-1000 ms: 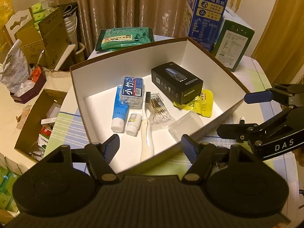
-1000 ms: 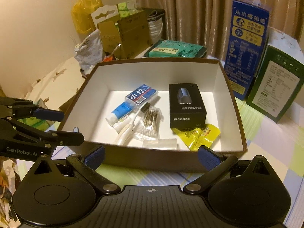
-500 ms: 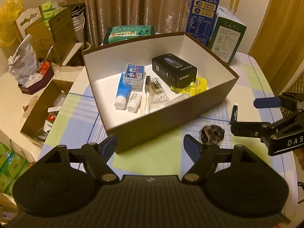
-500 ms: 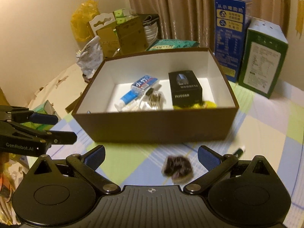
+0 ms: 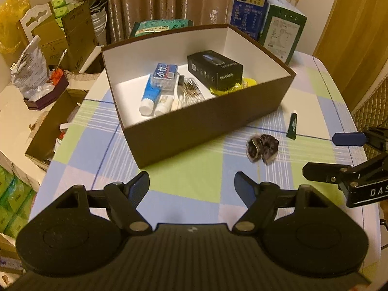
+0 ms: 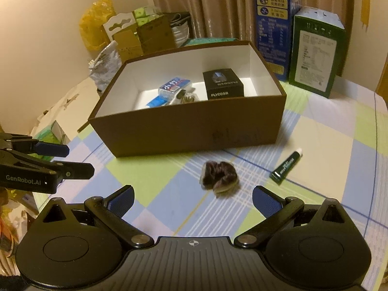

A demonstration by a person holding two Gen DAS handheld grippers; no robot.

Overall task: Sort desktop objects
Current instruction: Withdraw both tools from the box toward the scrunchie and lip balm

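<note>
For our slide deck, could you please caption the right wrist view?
Open right tool above a dark scrunchie and green tube lying before the brown box.

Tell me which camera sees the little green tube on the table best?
The right wrist view shows the green tube best: it lies close, with its white cap and whole length clear on the checked tablecloth. The left wrist view shows the same tube farther off and smaller, beside the brown box.

Dark scrunchie [image 6: 220, 176] and green tube [image 6: 286, 166] lie beside the box [image 6: 194, 133].
</note>
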